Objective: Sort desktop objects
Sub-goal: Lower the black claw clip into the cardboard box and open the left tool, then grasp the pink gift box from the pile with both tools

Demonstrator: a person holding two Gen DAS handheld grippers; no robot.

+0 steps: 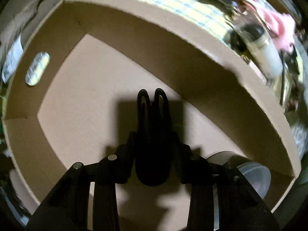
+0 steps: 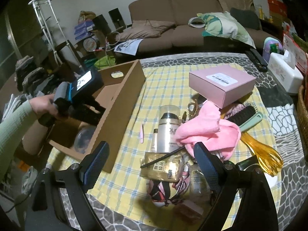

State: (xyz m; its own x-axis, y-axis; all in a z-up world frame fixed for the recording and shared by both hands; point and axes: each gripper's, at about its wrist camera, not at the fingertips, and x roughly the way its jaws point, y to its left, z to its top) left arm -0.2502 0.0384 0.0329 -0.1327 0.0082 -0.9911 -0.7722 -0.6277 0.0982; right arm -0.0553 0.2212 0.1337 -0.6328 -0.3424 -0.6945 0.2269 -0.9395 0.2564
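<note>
Right now we are at the dropping-off step: our left gripper (image 1: pixel 153 98) points down into the cardboard box (image 1: pixel 123 21), its fingers drawn close together, and we cannot make out anything between them against their own shadow. Our right gripper (image 2: pixel 152 165) hangs with its jaws wide and empty over the pile on the yellow checked cloth (image 2: pixel 165 80), beside the box

Next, we judge, the left one needs to lift clear of the box wall, while the right one picks a piece from the heap; the pink cloth (image 2: pixel 207 130) lies draped over other things, so a clean grasp means choosing something on top or at the edge

As for contents, the box floor is mostly bare: only a clear round lidded container (image 1: pixel 254 177) sits in one corner, seen also from the right wrist. Still waiting on the cloth are a silver bottle (image 2: pixel 167 132), a gold packet (image 2: pixel 163 167), a black hairbrush (image 2: pixel 242 113), an amber comb (image 2: pixel 263 152) and a pink carton (image 2: pixel 223 84)
</note>
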